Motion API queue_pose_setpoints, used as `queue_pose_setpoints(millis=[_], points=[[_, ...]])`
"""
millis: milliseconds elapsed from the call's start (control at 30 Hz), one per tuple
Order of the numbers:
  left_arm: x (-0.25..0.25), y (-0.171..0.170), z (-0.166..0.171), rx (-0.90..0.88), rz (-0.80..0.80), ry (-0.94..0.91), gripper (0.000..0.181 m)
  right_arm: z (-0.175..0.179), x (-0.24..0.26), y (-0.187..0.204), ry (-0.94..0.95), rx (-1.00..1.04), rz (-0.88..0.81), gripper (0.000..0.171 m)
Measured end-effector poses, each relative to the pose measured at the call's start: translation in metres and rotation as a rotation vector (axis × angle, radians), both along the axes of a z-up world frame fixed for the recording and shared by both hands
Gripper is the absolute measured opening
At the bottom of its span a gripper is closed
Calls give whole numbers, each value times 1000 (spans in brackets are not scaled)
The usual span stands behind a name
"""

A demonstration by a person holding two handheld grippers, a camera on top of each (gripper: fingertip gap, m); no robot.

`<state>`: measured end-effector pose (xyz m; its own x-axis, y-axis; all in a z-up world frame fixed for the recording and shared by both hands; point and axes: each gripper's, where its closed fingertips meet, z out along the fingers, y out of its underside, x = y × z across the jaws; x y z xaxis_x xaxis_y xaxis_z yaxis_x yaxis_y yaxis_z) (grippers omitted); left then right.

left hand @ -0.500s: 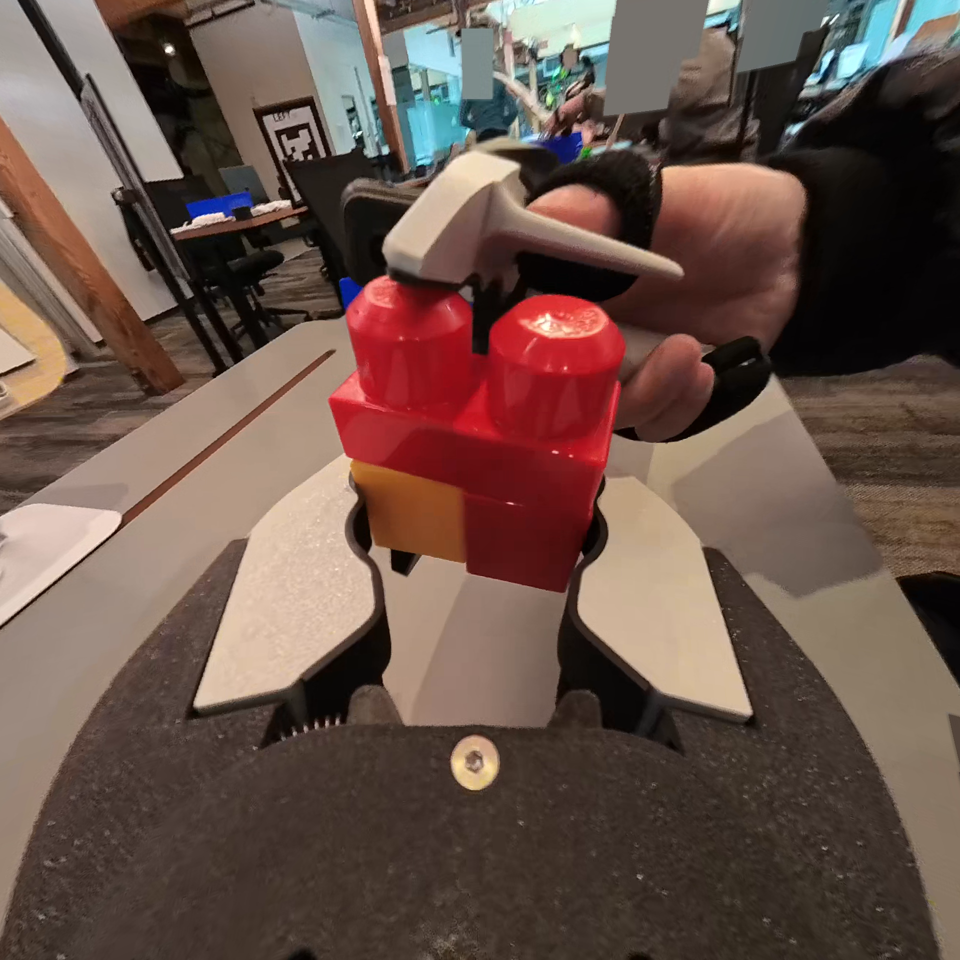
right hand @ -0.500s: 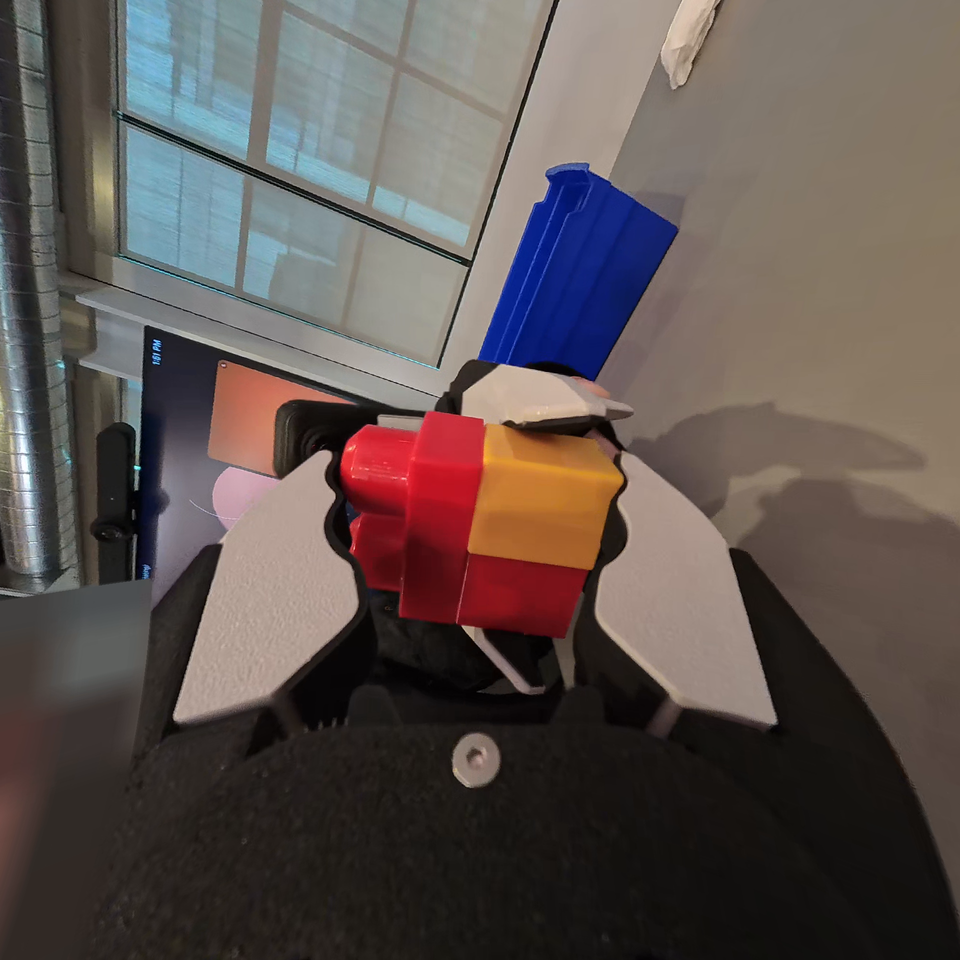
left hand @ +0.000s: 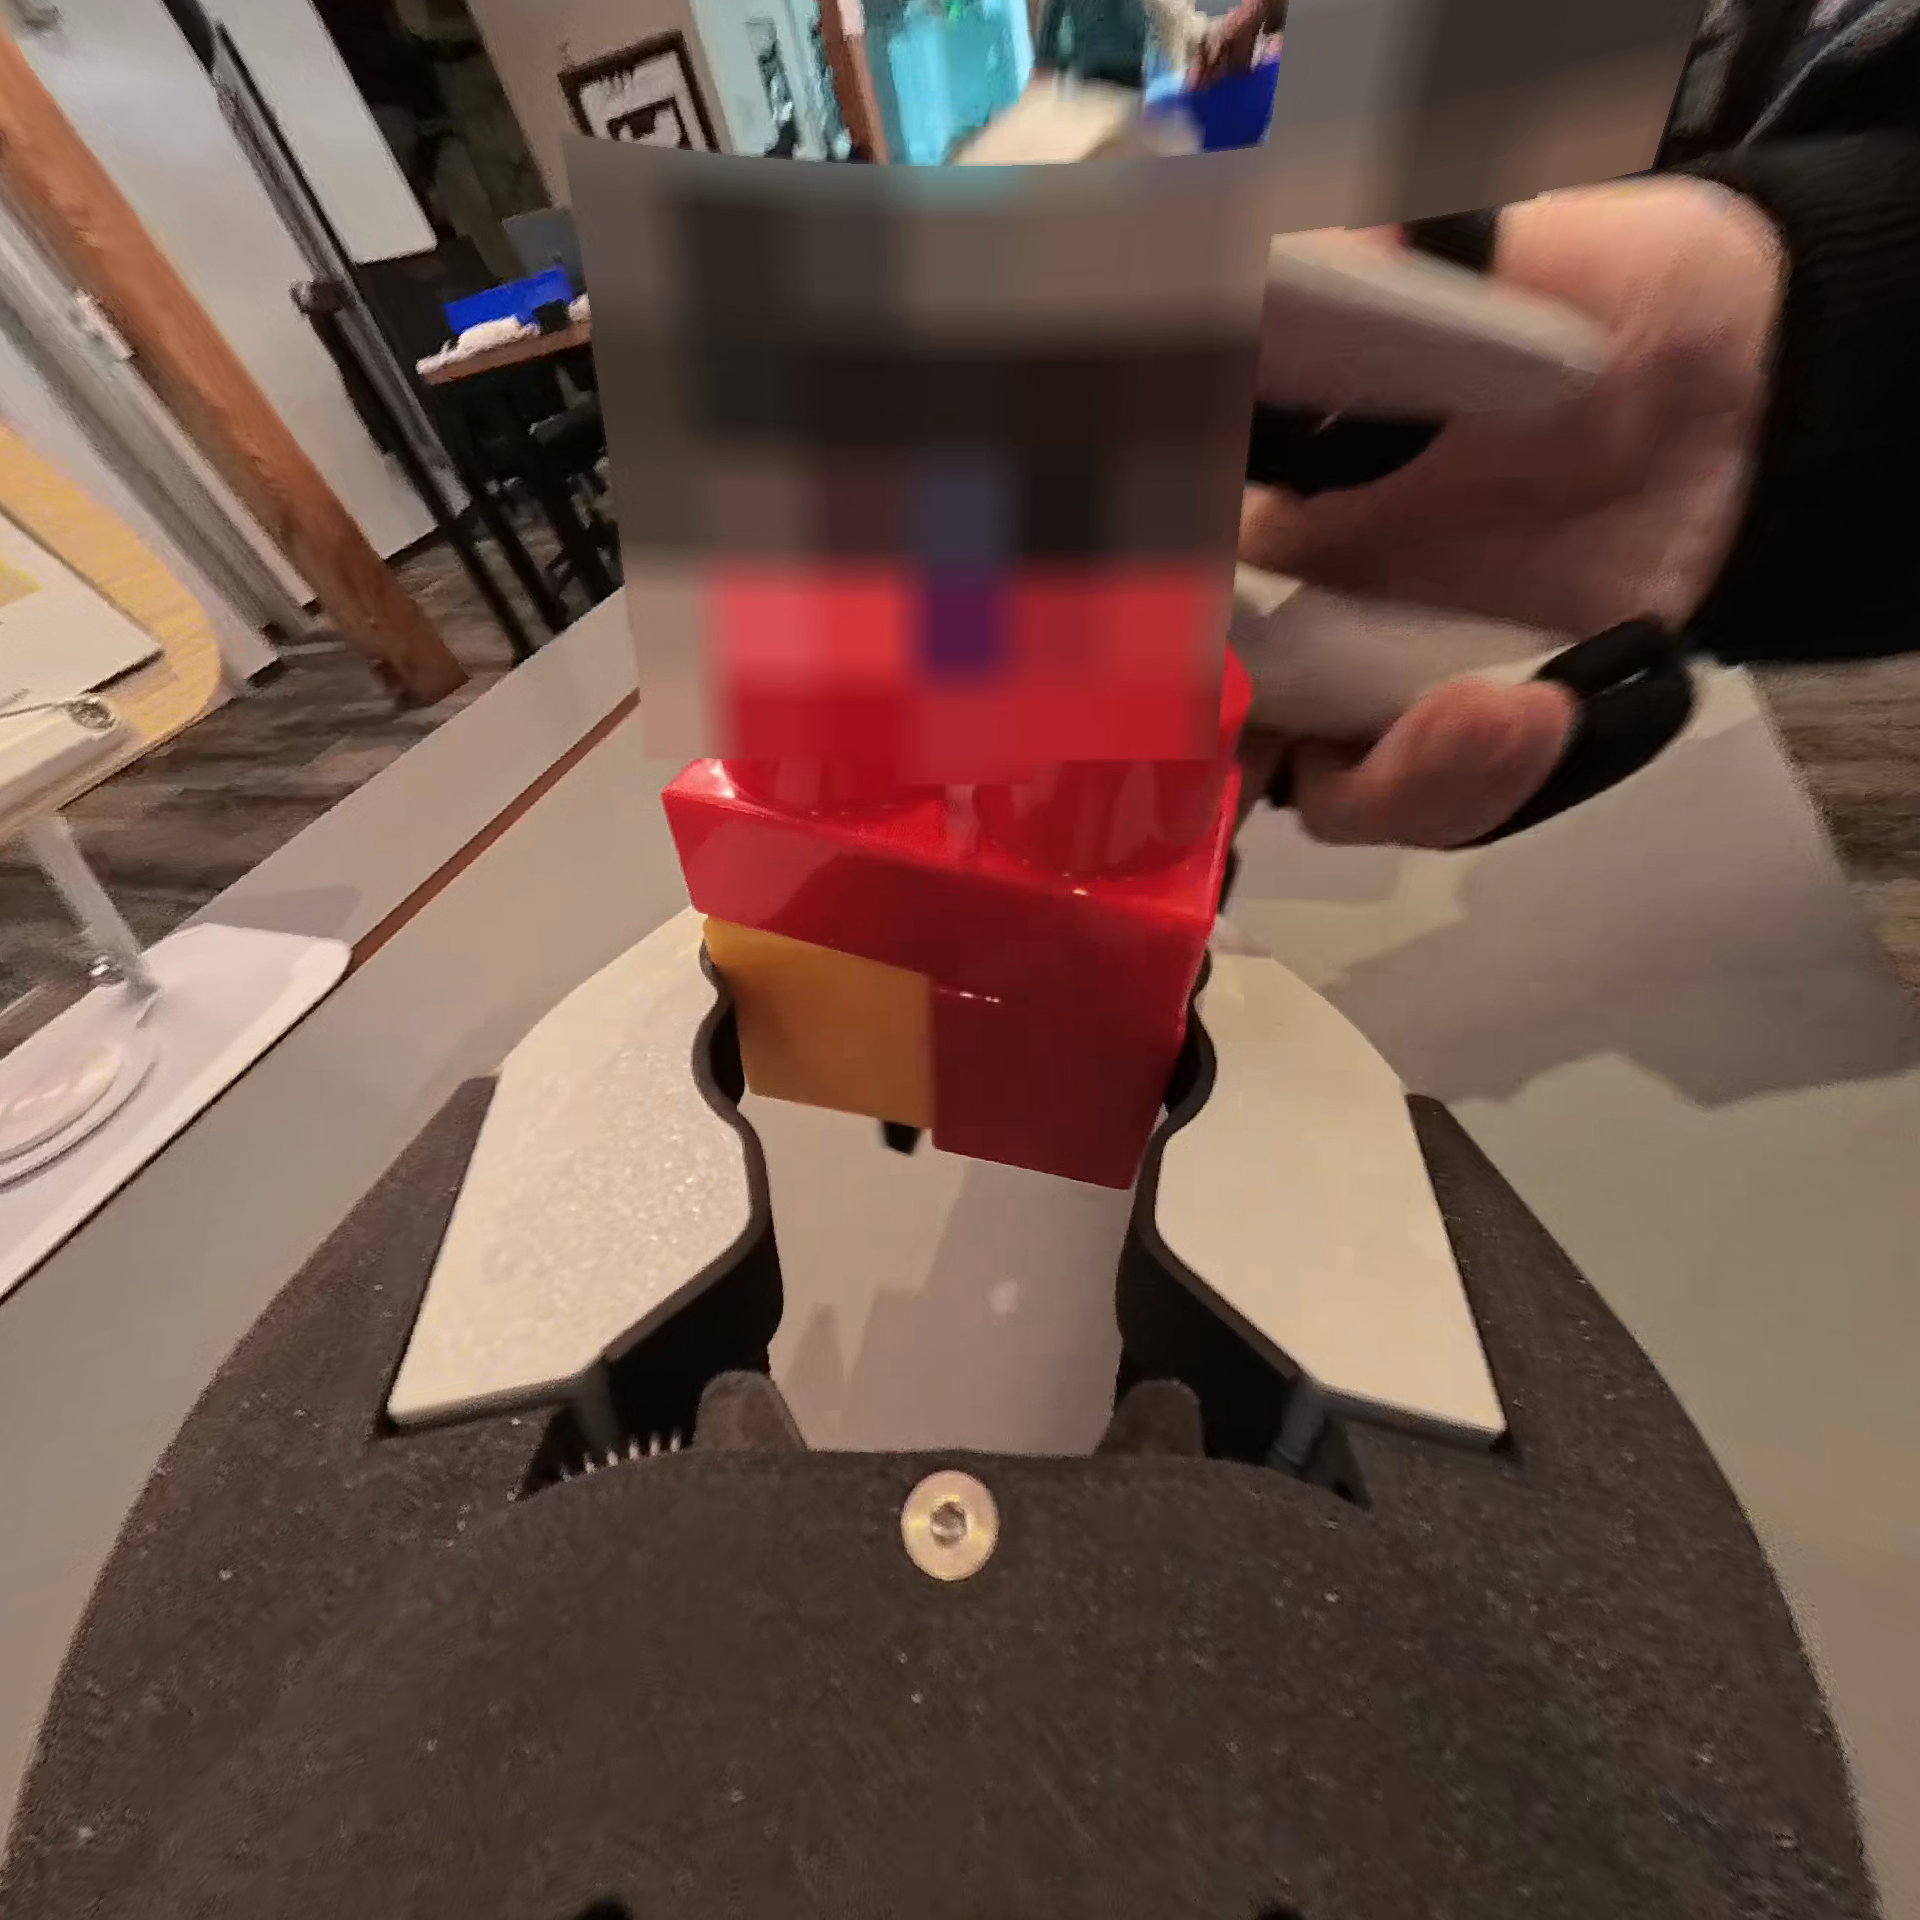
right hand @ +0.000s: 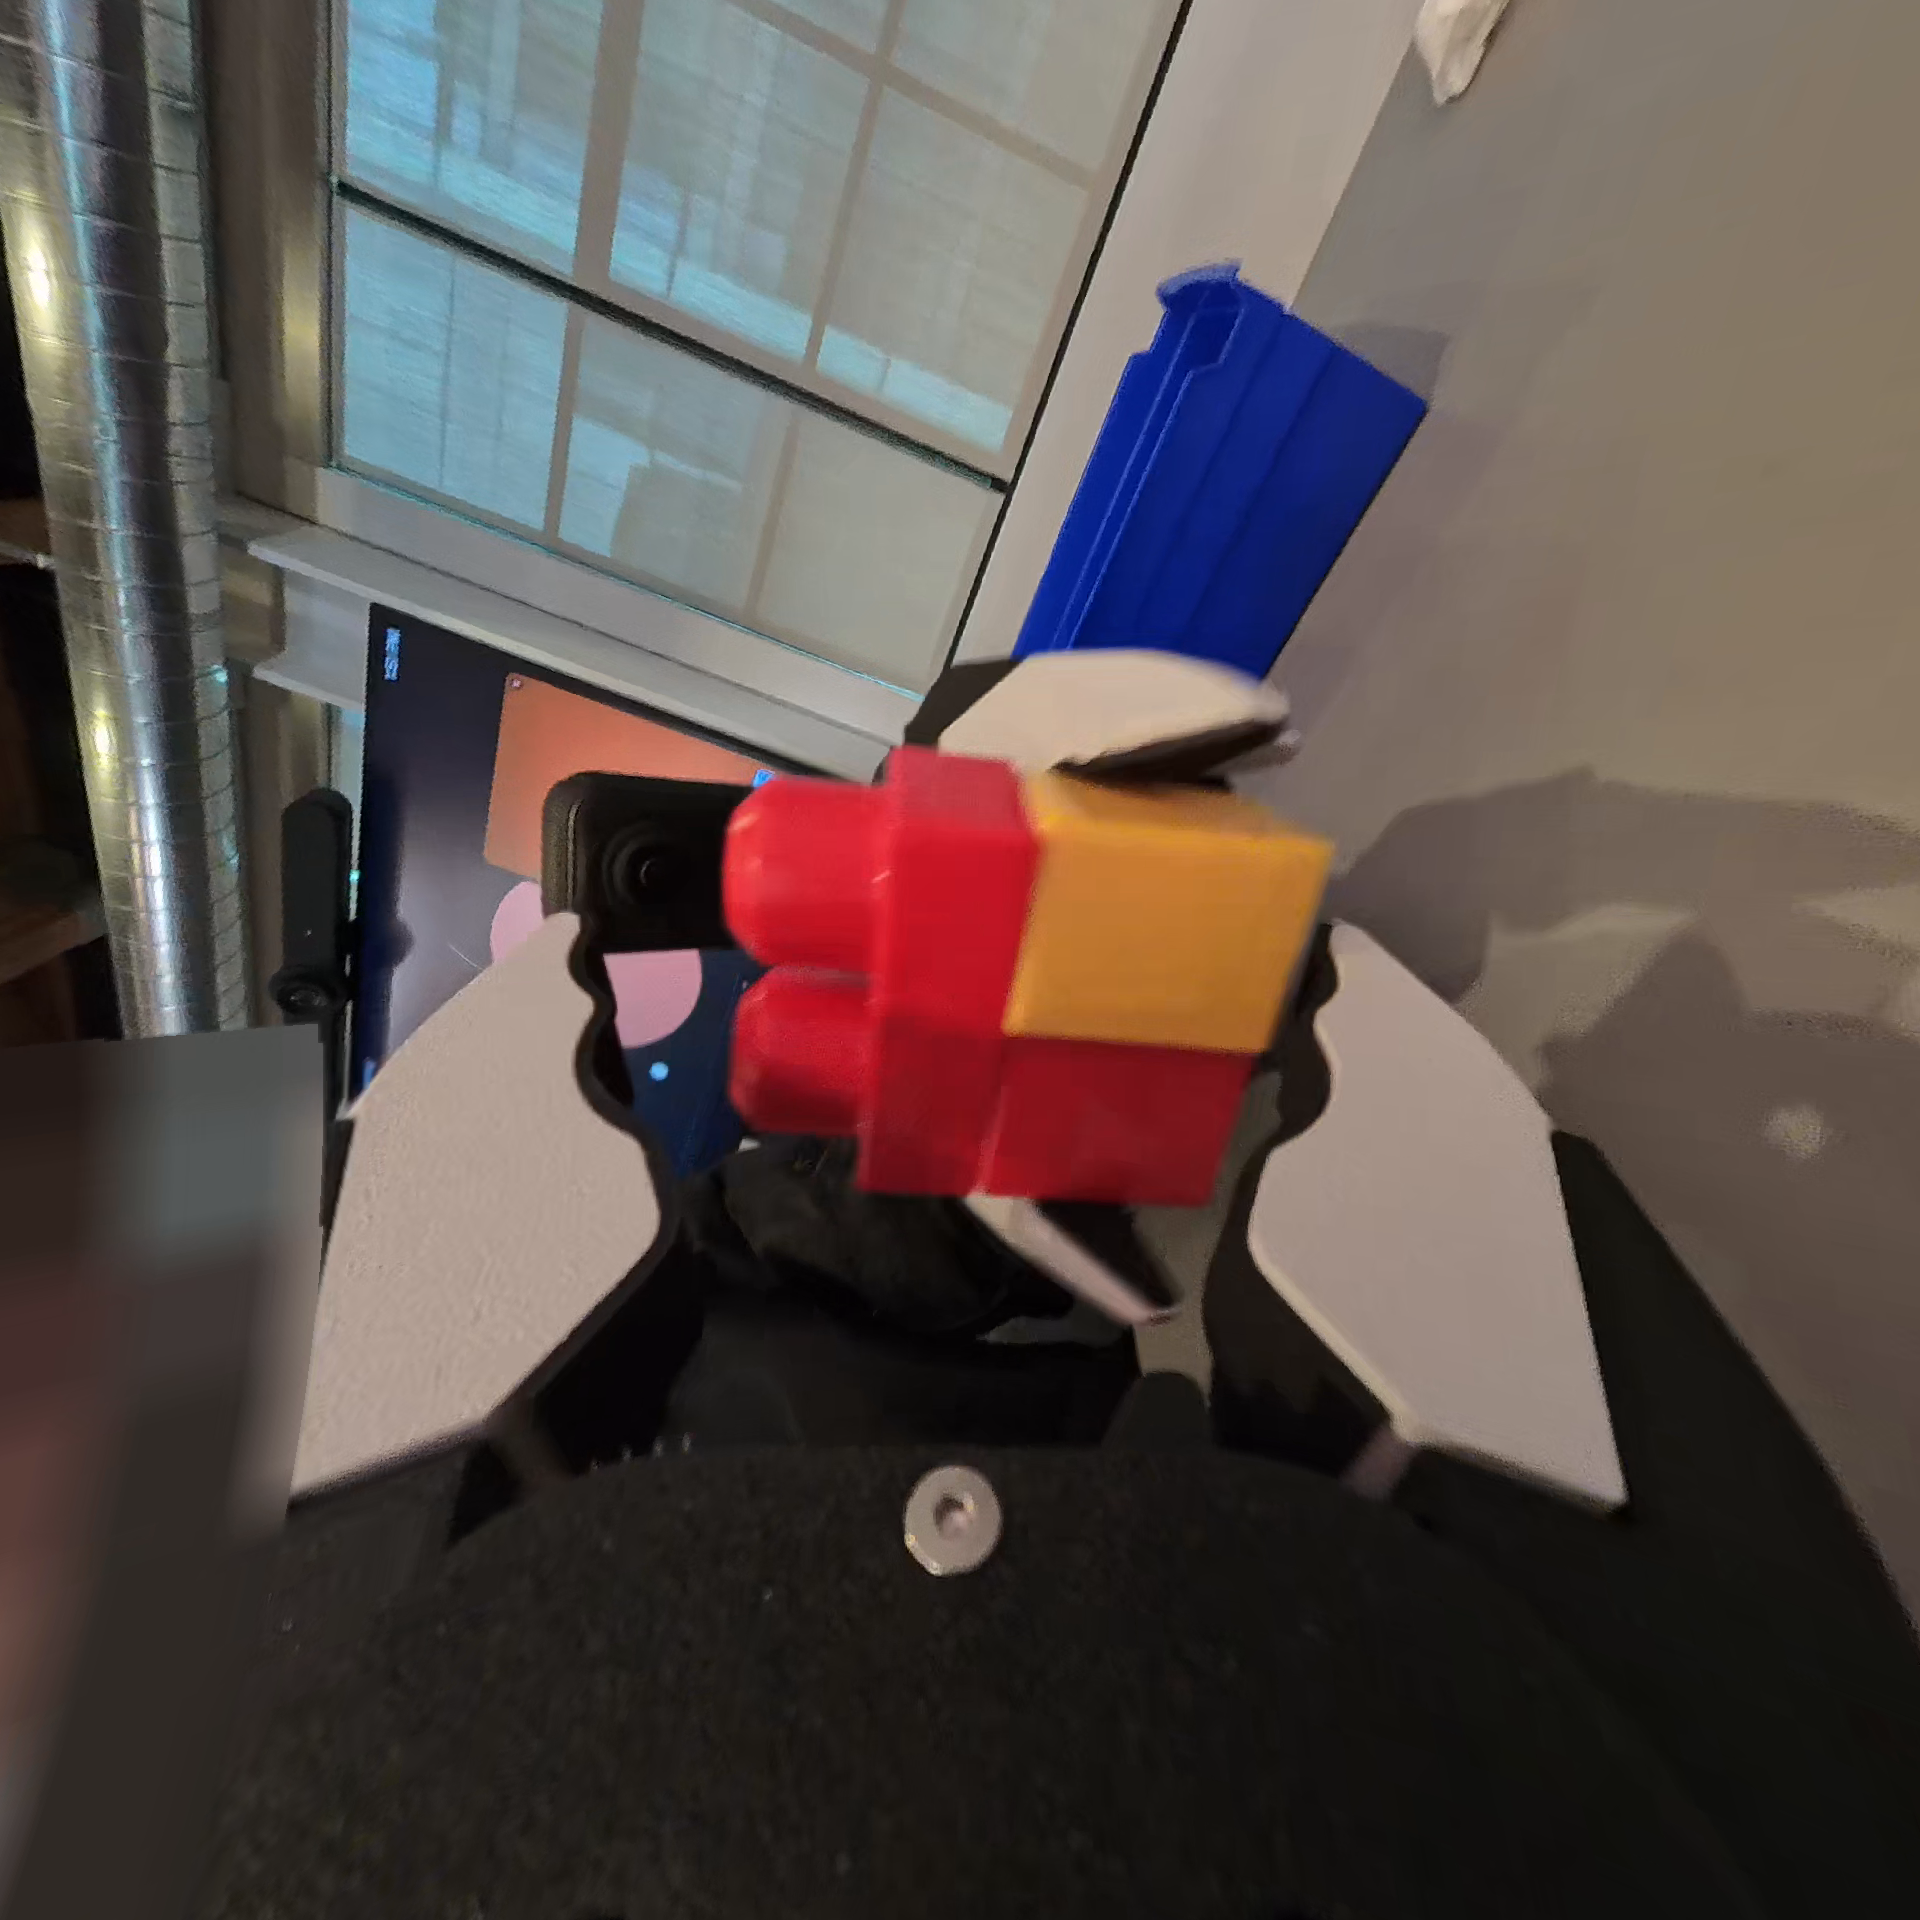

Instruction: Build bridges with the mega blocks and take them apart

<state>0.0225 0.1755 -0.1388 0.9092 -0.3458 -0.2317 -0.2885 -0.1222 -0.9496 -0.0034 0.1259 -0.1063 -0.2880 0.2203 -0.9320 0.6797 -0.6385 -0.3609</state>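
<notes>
- A blue bin (right hand: 1226,488) sits on the grey table (right hand: 1662,416) behind the blocks in the right wrist view; only its outer wall shows, so what it holds cannot be told.
- The left gripper (left hand: 951,1049) is clamped on the bottom row of a small stack: a yellow block (left hand: 831,1023) beside a red block (left hand: 1049,1070), side by side between its 2 fingers (left hand: 582,1226).
- A wide red block (left hand: 935,873) with 2 studs caps that pair; a mosaic patch hides the stud tops.
- The stack is held clear above the table, with bare tabletop showing under it.
- The right gripper (right hand: 951,1023) has its jaws apart, 1 on each side of the same stack, seen turned on its side with the studs pointing left.
- Its right finger is at the yellow block's end; the left finger (right hand: 488,1195) stands clear of the studs.
- A hand (left hand: 1507,520) holds the right gripper's handle, blurred, beyond the stack in the left view.
</notes>
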Motion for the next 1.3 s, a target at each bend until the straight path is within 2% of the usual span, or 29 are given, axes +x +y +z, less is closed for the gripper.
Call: queue_pose_setpoints(millis=[67, 233, 633, 667, 767, 833, 900, 967, 1000, 1100, 1300], points=[[-1, 2, -6, -21, 11, 24, 80, -3, 4, -7, -8, -3, 15, 130], [1, 4, -6, -21, 23, 24, 80, -18, 7, -19, -38, 14, 60, 112], [-6, 8, -8, -31, 73, 52, 80, -19, 5, -17, -20, 12, 97, 110], [-11, 9, -9, -29, 110, 82, 80, -21, 5, -13, -29, 47, 85, 105], [-29, 12, -8, -6, 230, 145, 80, -24, 5, 12, -2, 256, -25, 106], [-44, 13, -8, 6, 326, 179, 80, -19, 5, 27, 35, 406, -111, 95], [-56, 13, -8, 9, 404, 195, 80, -16, 3, 39, 74, 582, -212, 76], [-62, 14, -9, 3, 442, 191, 80, -17, -1, 47, 104, 754, -297, 66], [-65, 13, -8, 15, 472, 196, 80, -20, -5, 49, 99, 828, -320, 71], [-71, 12, -10, -1, 507, 220, 80, -25, -14, 32, 87, 844, -282, 73], [-71, 10, -3, 39, 521, 186, 79, -27, -28, 29, 98, 985, -282, 43]])
